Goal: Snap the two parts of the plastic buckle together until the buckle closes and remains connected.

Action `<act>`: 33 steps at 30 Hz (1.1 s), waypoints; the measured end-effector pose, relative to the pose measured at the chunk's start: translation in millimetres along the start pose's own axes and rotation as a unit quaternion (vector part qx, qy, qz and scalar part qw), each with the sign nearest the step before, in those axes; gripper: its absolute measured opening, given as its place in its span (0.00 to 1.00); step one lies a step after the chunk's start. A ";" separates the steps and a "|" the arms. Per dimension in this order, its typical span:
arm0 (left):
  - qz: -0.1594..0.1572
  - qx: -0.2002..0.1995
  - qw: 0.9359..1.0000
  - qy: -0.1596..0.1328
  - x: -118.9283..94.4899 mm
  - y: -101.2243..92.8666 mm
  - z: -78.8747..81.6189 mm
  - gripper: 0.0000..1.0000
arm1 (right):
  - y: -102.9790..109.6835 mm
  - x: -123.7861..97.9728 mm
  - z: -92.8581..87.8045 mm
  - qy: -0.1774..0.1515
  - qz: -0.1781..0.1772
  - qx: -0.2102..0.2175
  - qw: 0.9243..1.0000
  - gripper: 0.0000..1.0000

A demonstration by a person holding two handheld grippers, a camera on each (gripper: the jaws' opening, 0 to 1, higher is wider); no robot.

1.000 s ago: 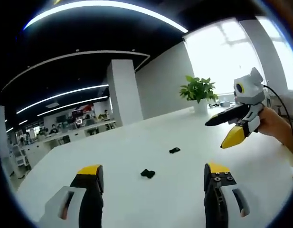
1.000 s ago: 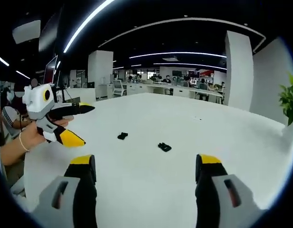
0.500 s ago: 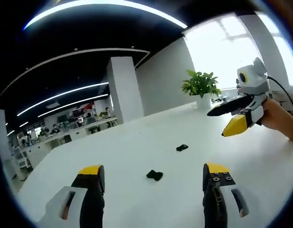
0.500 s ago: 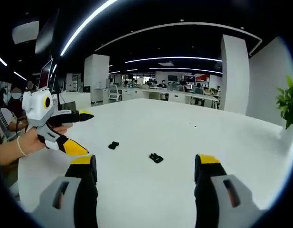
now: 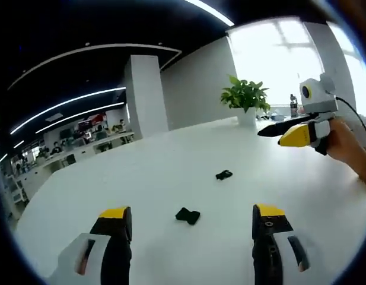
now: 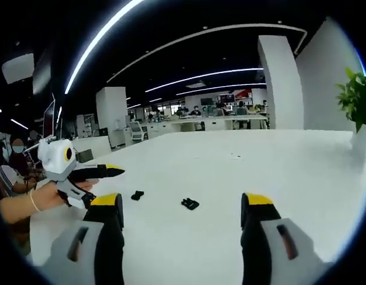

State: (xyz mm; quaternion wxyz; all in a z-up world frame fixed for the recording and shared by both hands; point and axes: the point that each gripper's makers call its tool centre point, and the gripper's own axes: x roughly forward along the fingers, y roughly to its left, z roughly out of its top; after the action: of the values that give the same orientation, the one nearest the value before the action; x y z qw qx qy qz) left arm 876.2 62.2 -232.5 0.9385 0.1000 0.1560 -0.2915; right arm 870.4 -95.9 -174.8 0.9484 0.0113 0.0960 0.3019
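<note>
Black plastic buckle halves [image 5: 187,215] [image 5: 223,174] lie apart on white table [image 5: 171,172], short of potted plant [image 5: 245,98] | left gripper [image 5: 191,222], right gripper [image 6: 180,205]: jaws spread, empty | risk: small parts skid on approach.

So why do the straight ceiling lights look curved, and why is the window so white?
In both views the fisheye lens bends the ceiling light strips into arcs. In the left gripper view the window is blown out to white, glare washing the potted plant and the right gripper. The two buckle parts look small and soft-edged.
</note>
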 end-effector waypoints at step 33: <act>-0.007 0.006 0.999 0.033 10.3 -3.1 -9.7 0.31 | 19.7 21.5 -4.8 0.005 0.044 0.025 0.999 0.76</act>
State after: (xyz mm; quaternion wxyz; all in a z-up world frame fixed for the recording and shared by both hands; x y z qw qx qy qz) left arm 880.2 57.1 -245.5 0.9301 0.1142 0.1853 -0.2958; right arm 875.4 -67.6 -181.7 0.9330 0.0373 0.1076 0.3413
